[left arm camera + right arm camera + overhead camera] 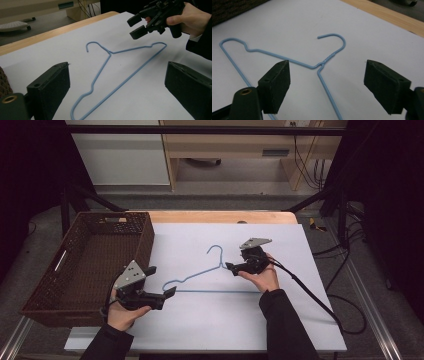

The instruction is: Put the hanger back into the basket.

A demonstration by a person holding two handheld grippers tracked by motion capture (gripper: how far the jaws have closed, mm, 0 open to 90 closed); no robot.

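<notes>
Thing: hanger (212,279), thin blue wire
Shape: three-sided, small hook on top
Pose: lying flat, hook toward the table's (310,320) far edge
Place: middle of the white table top, well away from every edge
Held: no, untouched

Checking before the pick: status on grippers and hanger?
Left gripper open, off the hanger's end. Right gripper open, jaws either side of the neck, not touching. Blue hanger flat on white sheet. Nothing in the way; basket left.

high view: above near table edge, facing forward-down, far | left gripper view: low, close, along its jaws | right gripper view: same, closer | shared: thin blue wire hanger (212,272) (117,72) (294,62)
</notes>
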